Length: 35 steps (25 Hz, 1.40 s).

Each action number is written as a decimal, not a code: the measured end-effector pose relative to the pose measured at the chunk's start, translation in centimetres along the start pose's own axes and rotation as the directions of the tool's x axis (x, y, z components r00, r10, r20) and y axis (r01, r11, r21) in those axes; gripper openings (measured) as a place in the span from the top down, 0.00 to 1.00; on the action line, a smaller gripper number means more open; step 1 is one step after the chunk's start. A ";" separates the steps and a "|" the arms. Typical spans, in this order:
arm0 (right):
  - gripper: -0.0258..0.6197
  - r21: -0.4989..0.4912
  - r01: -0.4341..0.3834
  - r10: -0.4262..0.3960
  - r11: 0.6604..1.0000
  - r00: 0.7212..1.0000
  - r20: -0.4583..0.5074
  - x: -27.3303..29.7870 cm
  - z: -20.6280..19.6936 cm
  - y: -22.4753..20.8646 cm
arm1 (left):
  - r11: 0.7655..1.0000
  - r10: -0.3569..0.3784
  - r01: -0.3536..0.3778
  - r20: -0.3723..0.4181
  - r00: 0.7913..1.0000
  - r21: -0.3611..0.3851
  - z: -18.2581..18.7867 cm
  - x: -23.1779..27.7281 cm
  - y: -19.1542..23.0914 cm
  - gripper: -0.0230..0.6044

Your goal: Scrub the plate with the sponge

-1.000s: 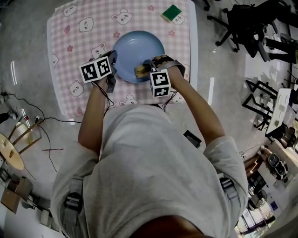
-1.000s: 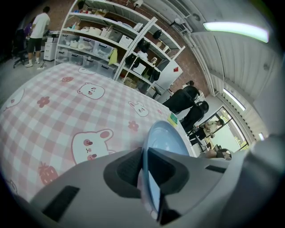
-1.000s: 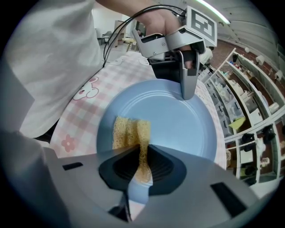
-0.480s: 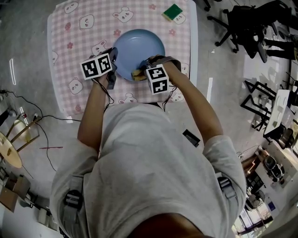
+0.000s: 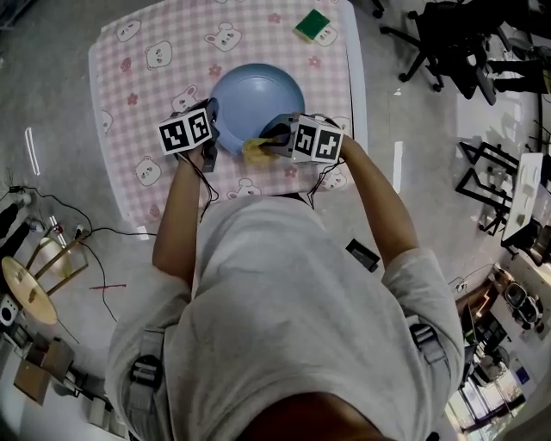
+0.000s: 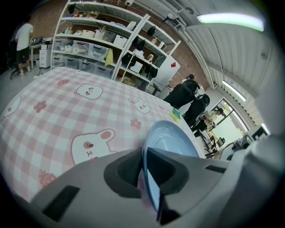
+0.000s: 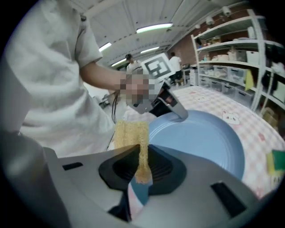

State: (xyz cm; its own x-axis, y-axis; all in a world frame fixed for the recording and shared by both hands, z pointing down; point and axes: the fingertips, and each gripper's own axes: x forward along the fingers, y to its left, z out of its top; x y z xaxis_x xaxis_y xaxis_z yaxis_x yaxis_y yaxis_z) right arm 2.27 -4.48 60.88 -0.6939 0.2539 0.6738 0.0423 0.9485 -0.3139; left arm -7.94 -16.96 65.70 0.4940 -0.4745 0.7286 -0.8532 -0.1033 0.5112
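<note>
A blue plate [image 5: 256,96] lies on the pink checked cloth [image 5: 142,95]. My left gripper [image 5: 209,119] is shut on the plate's left rim; in the left gripper view the rim [image 6: 148,178] runs edge-on between the jaws of the left gripper [image 6: 144,176]. My right gripper [image 5: 269,140] is shut on a yellow sponge [image 5: 252,148] at the plate's near rim. In the right gripper view the sponge [image 7: 133,138] stands squeezed thin in the right gripper [image 7: 141,167], with the plate [image 7: 205,140] beyond it and the left gripper [image 7: 171,107] at its far edge.
A green sponge [image 5: 313,23] lies near the table's far right corner, also seen as the green sponge [image 6: 176,114] past the plate. Office chairs [image 5: 465,43] stand right of the table. Cables and a stool [image 5: 34,284] lie on the floor at left.
My right gripper has turned and drawn the yellow sponge across the plate toward its near rim. The left gripper stays clamped on the plate's left rim.
</note>
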 end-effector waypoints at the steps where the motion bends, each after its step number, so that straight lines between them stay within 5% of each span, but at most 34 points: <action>1: 0.88 0.052 0.031 -0.033 0.998 0.998 0.051 -0.6 0.4 -0.5 | 1.000 0.005 -0.005 -0.006 1.000 0.004 -0.1 0.1 0.1 0.90; 7: 0.88 0.328 0.180 -0.280 0.927 0.917 0.286 -3.6 2.2 -3.1 | 0.996 0.063 -0.061 -0.030 0.998 0.061 -0.4 0.1 0.9 0.88; 13: 0.88 0.527 0.262 -0.472 0.808 0.824 0.314 -5.0 0.9 -4.4 | 0.994 0.075 -0.076 0.020 0.997 0.073 0.0 -1.5 0.9 0.79; 17: 0.88 0.648 0.203 -0.523 0.735 0.778 0.350 -5.6 0.2 -3.8 | 0.985 0.129 -0.139 0.095 0.987 0.106 0.3 -4.0 0.9 0.76; 20: 0.88 0.740 0.108 -0.571 0.664 0.712 0.409 -6.3 0.0 -3.2 | 0.976 0.139 -0.159 0.141 0.980 0.148 -0.7 -5.9 -0.5 0.79; 22: 0.88 0.757 0.149 -0.620 0.636 0.682 0.387 -7.0 -0.5 -3.2 | 0.972 0.119 -0.152 0.180 0.976 0.178 -1.2 -7.1 -2.4 0.85; 28: 0.88 0.641 0.477 -0.758 0.601 0.595 0.268 -9.4 -1.2 -2.5 | 0.958 0.041 -0.112 0.261 0.964 0.264 -3.8 -9.4 -9.0 0.94; 35: 0.88 0.584 0.582 -0.811 0.567 0.520 0.269 -11.2 -0.5 -0.6 | 0.973 0.016 -0.088 0.315 0.949 0.215 -6.3 -11.6 -12.9 0.94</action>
State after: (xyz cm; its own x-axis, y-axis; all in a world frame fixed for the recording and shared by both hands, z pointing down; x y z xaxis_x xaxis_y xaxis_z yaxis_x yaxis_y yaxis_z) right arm 10.41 -7.76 53.85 -0.5882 -0.6879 0.4251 -0.7993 0.5745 -0.1763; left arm -1.62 -4.64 53.56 0.4022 -0.7271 0.5564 -0.9094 -0.2467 0.3350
